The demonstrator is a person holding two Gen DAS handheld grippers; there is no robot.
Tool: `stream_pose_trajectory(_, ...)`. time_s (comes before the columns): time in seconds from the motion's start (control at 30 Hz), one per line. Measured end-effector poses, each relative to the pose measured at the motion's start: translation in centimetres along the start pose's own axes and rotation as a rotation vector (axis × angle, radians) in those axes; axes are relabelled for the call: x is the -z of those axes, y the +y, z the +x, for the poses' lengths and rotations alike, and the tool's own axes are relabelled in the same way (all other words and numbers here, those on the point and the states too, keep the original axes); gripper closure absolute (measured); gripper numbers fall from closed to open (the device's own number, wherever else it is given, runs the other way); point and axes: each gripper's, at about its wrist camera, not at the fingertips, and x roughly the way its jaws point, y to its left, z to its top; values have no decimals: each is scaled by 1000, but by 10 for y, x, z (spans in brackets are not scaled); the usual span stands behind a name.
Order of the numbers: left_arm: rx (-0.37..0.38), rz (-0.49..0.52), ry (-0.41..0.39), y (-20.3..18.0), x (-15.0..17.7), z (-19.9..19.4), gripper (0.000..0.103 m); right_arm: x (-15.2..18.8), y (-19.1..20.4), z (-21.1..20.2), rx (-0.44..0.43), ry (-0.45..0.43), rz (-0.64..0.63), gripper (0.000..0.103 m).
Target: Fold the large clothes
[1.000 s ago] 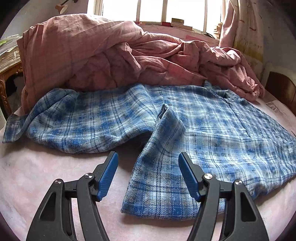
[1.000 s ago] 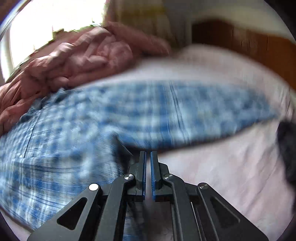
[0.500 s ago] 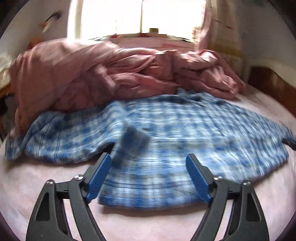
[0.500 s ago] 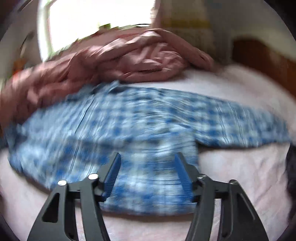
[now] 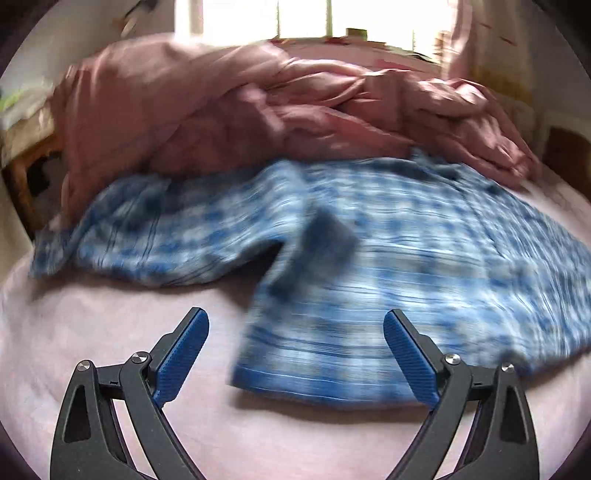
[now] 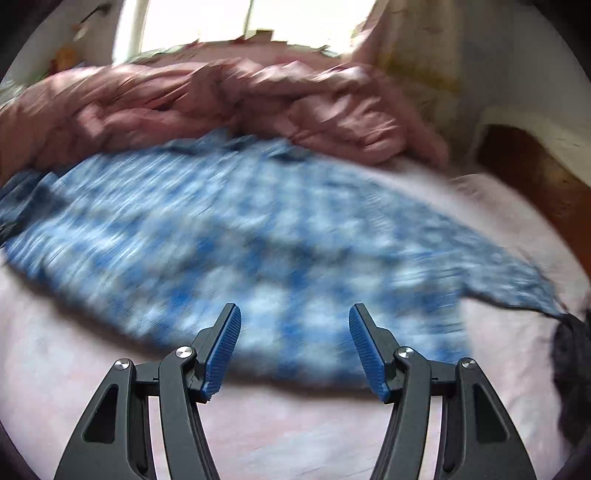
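Note:
A blue plaid shirt [image 5: 369, 251] lies spread on a pale pink bed sheet [image 5: 110, 325], one sleeve stretched to the left and its hem nearest me. It also shows in the right wrist view [image 6: 258, 236], blurred, with its other sleeve running to the right. My left gripper [image 5: 295, 350] is open and empty, just short of the hem's left corner. My right gripper [image 6: 293, 347] is open and empty, over the near hem edge.
A crumpled pink quilt [image 5: 258, 110] is heaped behind the shirt below a bright window [image 5: 332, 18]. A dark cloth [image 6: 570, 354] lies at the right edge of the bed. A wooden headboard [image 6: 535, 162] stands at the right.
My right gripper has opened from shut and swung to face the shirt's hem. My left gripper has opened wider and drawn back a little. Both views are blurred by motion.

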Motion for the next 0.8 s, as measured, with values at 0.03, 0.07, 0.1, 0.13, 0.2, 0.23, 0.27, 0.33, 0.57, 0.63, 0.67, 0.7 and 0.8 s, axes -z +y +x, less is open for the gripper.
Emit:
stream_pose_trajectory(0.03, 23, -34, 20, 11, -1, 5, 16, -1, -14, 2, 21, -4, 52, 38)
stream_pose_trajectory(0.07, 47, -55, 38, 18, 0, 9, 21, -2, -28, 5, 31, 2, 107, 38)
stream_pose_trajectory(0.1, 79, -64, 57, 24, -1, 14, 32, -2, -38, 8, 32, 8, 139, 38)
stream_pose_trajectory(0.13, 97, -51, 64, 24, -1, 17, 39, -1, -53, 13, 33, 23, 183, 38)
stream_pose_trajectory(0.2, 79, -2, 76, 19, 2, 20, 39, 1, -70, 20, 42, 45, 229, 38)
stream_pose_trajectory(0.23, 61, 7, 81, 17, 4, 22, 39, 2, -78, 24, 51, 54, 254, 38)
stream_pose_trajectory(0.27, 54, 13, 86, 15, 5, 24, 39, 5, -85, 27, 54, 65, 282, 38)
stream_pose_trajectory(0.33, 40, 19, 90, 14, 5, 24, 39, 6, -93, 33, 34, 83, 317, 38)
stream_pose_trajectory(0.57, 64, 32, 98, 14, 5, 23, 93, 10, -93, 34, 38, 80, 308, 38)
stream_pose_trajectory(0.63, 55, 35, 86, 14, 6, 16, 94, 9, -91, 34, 44, 82, 297, 38)
stream_pose_trajectory(0.67, 55, 22, 78, 16, 6, 10, 94, 8, -91, 34, 46, 81, 293, 38)
stream_pose_trajectory(0.7, 59, 9, 70, 16, 6, 5, 94, 8, -91, 33, 52, 78, 290, 38)
stream_pose_trajectory(0.8, 60, -13, 68, 23, 9, -7, 94, 7, -92, 30, 77, 67, 283, 38)
